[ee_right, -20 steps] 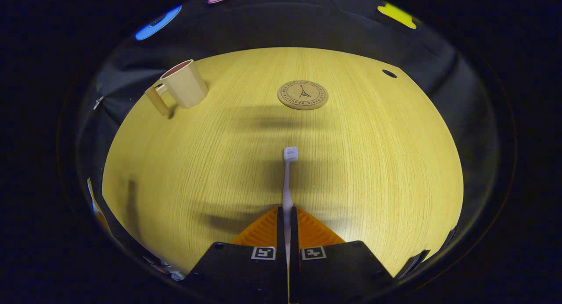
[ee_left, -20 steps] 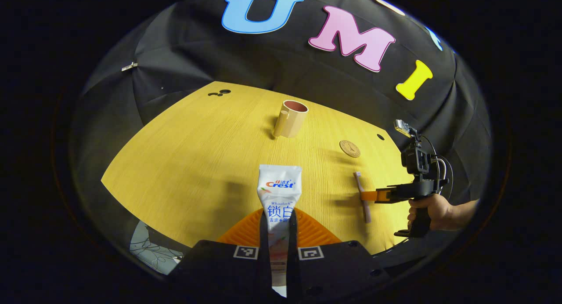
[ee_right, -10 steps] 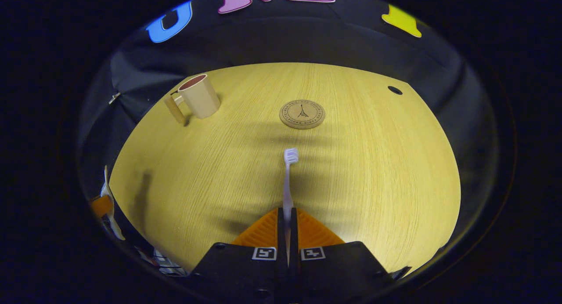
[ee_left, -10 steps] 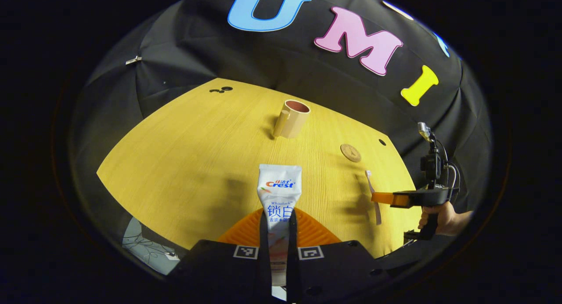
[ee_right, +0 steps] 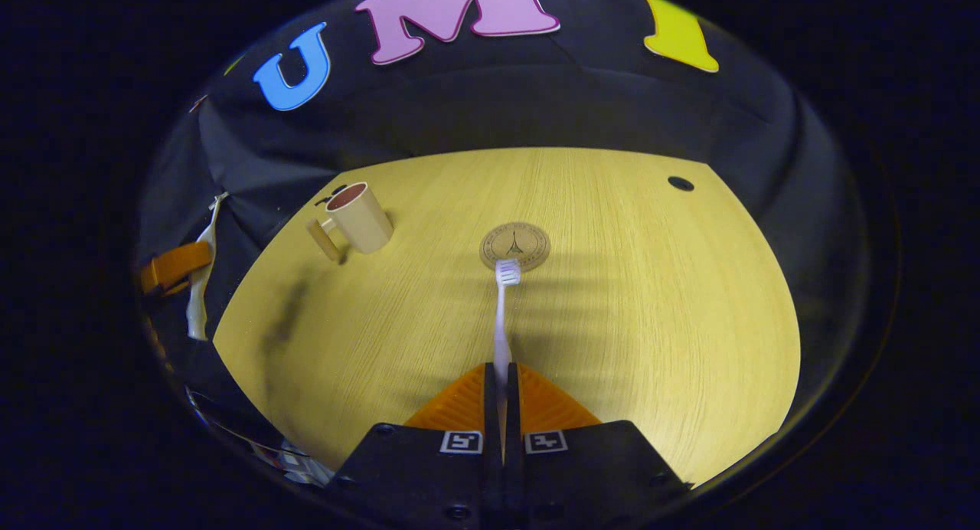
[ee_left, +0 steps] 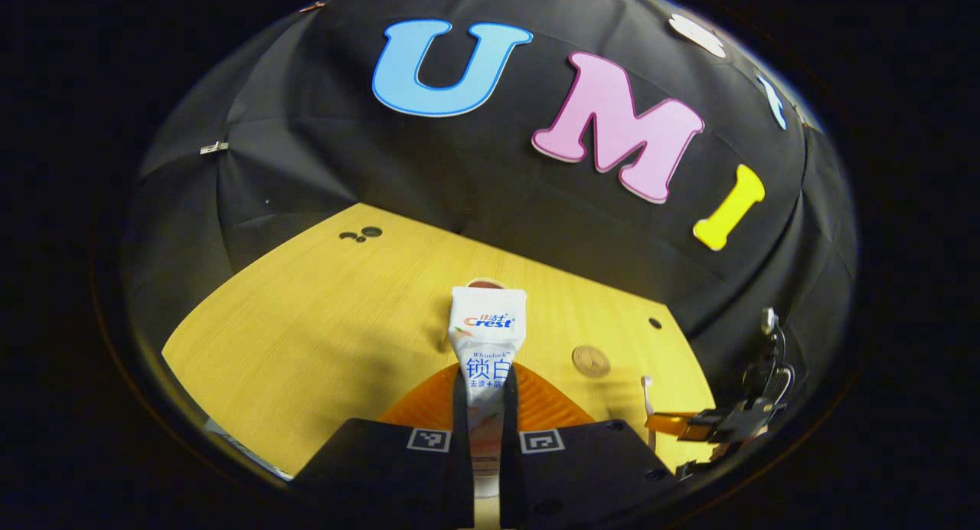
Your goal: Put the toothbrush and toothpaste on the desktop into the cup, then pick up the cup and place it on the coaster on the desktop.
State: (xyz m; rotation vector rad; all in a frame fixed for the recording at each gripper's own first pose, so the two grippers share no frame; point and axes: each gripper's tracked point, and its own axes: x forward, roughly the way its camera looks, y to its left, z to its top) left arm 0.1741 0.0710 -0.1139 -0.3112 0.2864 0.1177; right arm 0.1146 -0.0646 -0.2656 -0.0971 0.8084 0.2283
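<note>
- The toothpaste (ee_left: 487,338) is clamped between both fingers of the left gripper (ee_left: 484,407); the tube is held lengthwise, its flat crimped end pointing forward to 12 o'clock.
- In the left gripper view, the cup (ee_left: 484,283) is almost wholly hidden behind the tube's end; a sliver of rim is seen just above it.
- The toothbrush (ee_right: 501,315) is pinched by its handle in the right gripper (ee_right: 498,407), bristle head forward at 12 o'clock, in line with the coaster (ee_right: 514,246).
- In the right gripper view, the cup (ee_right: 358,218) is seen upright on the desktop (ee_right: 651,300) at about 10 o'clock, handle toward the near left, well apart from the coaster.
- Step judged in hand: both items are carried above the desktop; neither is in the cup yet.
- For a clean drop, each item is best tipped upright over the cup mouth and lowered inside before the fingers are parted.
- One item at a time is advised, so the grippers are not crowded over the narrow rim and the light cup is not knocked over.
</note>
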